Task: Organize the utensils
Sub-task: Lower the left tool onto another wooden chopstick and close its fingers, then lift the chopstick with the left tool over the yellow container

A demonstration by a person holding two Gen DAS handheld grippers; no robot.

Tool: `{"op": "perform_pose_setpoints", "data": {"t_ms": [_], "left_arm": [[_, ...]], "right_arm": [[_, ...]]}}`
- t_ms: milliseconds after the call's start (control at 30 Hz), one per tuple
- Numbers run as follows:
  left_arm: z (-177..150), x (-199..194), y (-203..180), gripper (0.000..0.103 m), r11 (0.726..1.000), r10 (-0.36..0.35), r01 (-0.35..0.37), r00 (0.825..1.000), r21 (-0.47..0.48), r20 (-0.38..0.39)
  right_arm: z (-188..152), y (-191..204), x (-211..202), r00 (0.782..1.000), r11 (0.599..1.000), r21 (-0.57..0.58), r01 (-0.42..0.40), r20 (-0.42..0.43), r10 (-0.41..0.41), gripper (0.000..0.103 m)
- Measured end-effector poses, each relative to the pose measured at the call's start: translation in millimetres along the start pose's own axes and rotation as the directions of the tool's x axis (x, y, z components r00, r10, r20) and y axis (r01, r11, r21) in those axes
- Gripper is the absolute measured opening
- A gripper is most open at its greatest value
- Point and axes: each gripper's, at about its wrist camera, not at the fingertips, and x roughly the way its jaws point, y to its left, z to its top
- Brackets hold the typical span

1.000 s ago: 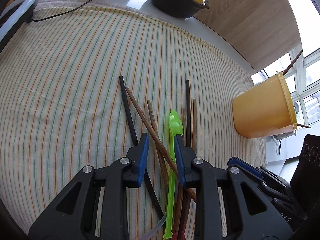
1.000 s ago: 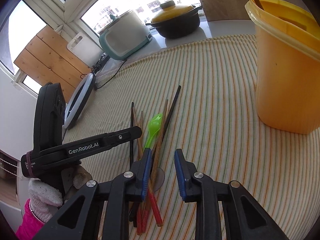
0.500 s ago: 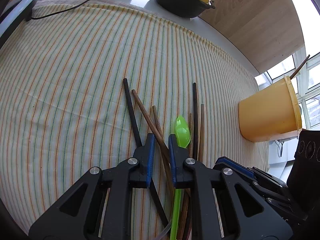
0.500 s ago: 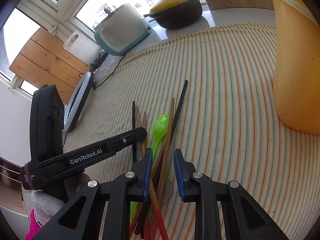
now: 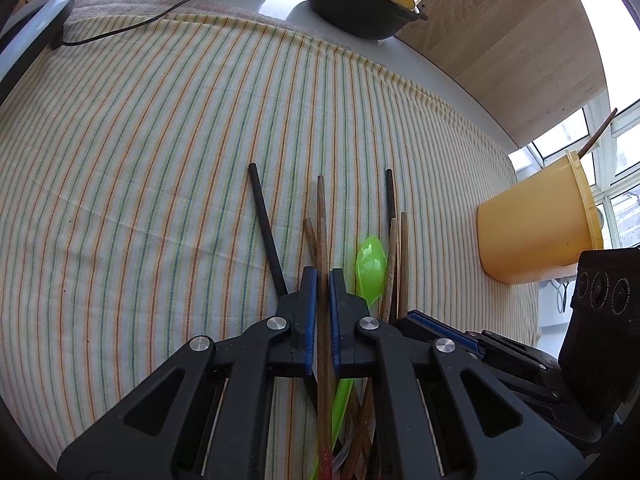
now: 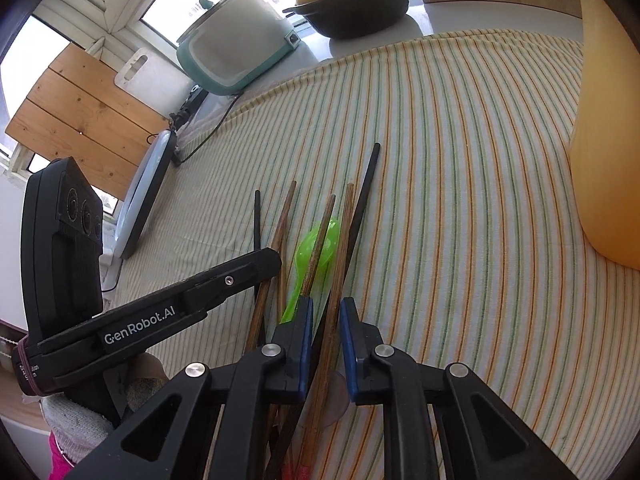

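Observation:
Several brown and black chopsticks and a green plastic spoon lie in a pile on the striped cloth. My left gripper is shut on one brown chopstick, which runs straight out between its blue pads. In the right wrist view that gripper reaches into the pile from the left. My right gripper hangs low over the pile with its jaws closing. A brown chopstick and a black one pass between its pads, which stand a little apart. The spoon lies just ahead.
A yellow cup holding a stick stands to the right, close by in the right wrist view. At the back are a dark pot with a yellow lid, a teal rice cooker, a cable and a ring light. A gloved hand holds the left gripper.
The left jaws closed onto the brown chopstick, which swung into line with the fingers. The right gripper came down and forward over the pile, and its jaws narrowed around chopsticks.

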Motion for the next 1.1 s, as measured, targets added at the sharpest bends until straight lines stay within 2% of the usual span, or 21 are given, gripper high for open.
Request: {"op": "perform_pose_setpoints", "data": {"t_ms": [133, 500, 800, 1100], "left_arm": [[-1.4, -2.2, 1.0, 0.004, 1.000, 0.006, -0.006, 1.000, 0.006, 0.004], [-4.1, -14.8, -0.5, 0.003, 1.000, 0.003, -0.004, 0.999, 0.021, 0.032], [-6.8, -43.9, -2.7, 0.003, 0.999, -0.020, 0.016, 0.996, 0.044, 0.082], [-13.3, -76.3, -14.8, 0.004, 0.994, -0.039, 0.024, 0.988, 0.104, 0.147]], "right_arm": [[0.1, -0.3, 2.2, 1.000, 1.000, -0.010, 0.008, -0.004, -0.008, 0.005], [-3.0, -1.3, -11.5, 1.000, 1.000, -0.016, 0.003, 0.026, -0.003, 0.004], [-12.1, 1.9, -45.7, 0.996, 0.998, -0.053, 0.016, 0.093, -0.011, 0.004], [-21.7, 9.9, -85.1, 0.983, 0.994, -0.101, 0.049, 0.183, -0.030, 0.004]]}}
